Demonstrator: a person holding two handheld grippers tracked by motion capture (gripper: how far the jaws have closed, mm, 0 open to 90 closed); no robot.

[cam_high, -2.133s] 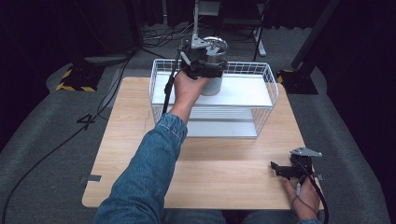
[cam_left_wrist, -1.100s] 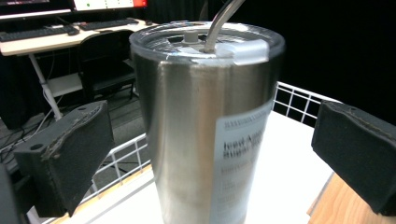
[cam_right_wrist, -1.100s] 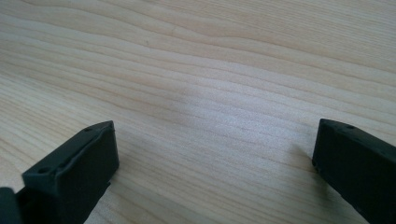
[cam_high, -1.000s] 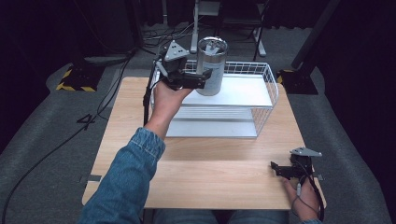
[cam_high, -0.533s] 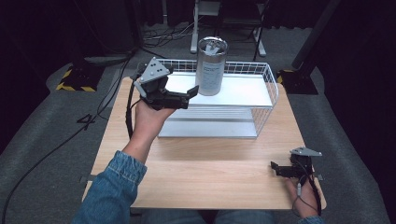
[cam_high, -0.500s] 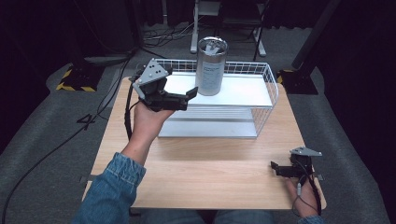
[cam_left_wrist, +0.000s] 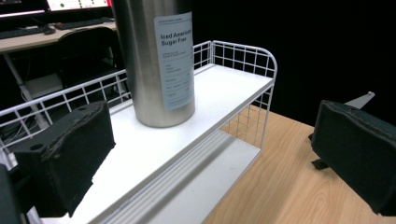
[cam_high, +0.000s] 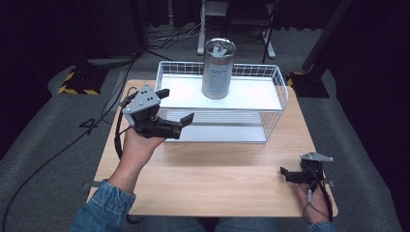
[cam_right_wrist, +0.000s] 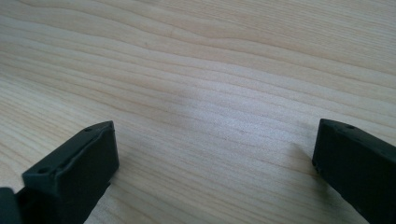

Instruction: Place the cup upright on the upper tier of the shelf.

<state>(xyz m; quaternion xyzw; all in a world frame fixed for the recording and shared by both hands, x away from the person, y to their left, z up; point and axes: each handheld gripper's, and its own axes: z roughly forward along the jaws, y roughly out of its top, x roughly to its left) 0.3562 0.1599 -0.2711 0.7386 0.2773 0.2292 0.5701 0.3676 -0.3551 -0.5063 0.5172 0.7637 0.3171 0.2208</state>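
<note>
Tumbler, a tall steel cylinder with a paper label, stands upright on the white top shelf of the wire rack, toward the rack's far rail and a little left of its middle. From the high view we see the left gripper held in the air just off the rack's front left corner, its jaws spread wide and empty, apart from the tumbler; the right gripper rests on the wooden table well away from the rack, near the front right corner. In the left gripper view the tumbler rises past the top of the frame, its base flat on the shelf, the two black pads wide apart with nothing between them. We judge it stiff and not fragile, but smooth-walled and likely slippery, and possibly heavy if filled, which we cannot tell. We would take it low to mid-body, jaws square across the cylinder and over the label where the paper may give more bite, keeping it upright since the top looks open. In the right gripper view its jaws stand wide over bare wood, holding nothing.
</note>
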